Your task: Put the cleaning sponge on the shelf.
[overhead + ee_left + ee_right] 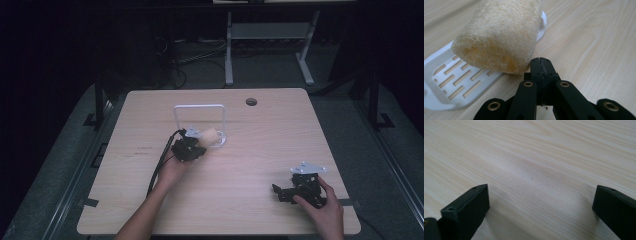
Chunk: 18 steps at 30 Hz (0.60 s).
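While I hold my left gripper [541, 65] clenched on nothing at the loofah's [499, 35] five o'clock edge, loofah on white rack [446, 82], right gripper [539, 202] spread wide over bare table [536, 150].

Left gripper [541, 65] jaws pressed together; right gripper [540, 202] jaws spread wide.

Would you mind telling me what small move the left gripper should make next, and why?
Probably back the left gripper off slightly and open it: its jaws are pressed shut on nothing beside the loofah, which lies on the white slotted rack. It would need to open before it could grasp the loofah.
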Each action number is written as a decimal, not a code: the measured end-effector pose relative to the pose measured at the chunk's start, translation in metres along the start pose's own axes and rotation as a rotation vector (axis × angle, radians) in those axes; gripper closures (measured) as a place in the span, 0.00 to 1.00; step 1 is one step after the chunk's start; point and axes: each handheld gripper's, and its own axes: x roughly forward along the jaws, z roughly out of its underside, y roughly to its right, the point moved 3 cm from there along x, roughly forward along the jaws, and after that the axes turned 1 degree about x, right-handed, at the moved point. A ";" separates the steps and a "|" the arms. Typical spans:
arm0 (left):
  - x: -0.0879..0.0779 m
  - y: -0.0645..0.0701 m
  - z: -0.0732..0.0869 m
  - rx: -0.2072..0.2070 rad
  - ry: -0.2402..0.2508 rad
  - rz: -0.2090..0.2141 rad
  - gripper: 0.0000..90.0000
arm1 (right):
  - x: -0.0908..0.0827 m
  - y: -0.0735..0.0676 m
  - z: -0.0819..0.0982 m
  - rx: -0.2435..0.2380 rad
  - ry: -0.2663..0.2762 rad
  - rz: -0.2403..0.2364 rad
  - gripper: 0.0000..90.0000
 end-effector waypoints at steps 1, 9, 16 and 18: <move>0.000 0.000 0.000 0.000 0.000 0.000 1.00 | 0.000 0.000 0.000 -0.001 0.000 0.000 0.01; -0.005 -0.009 0.003 -0.031 0.009 -0.028 1.00 | 0.000 0.000 0.000 0.000 -0.001 0.000 0.01; -0.007 -0.017 0.007 -0.049 0.008 -0.054 1.00 | 0.000 0.000 0.000 0.000 0.000 0.000 0.01; -0.008 -0.019 0.007 -0.053 0.009 -0.059 1.00 | 0.000 0.000 0.000 0.000 0.000 0.000 0.01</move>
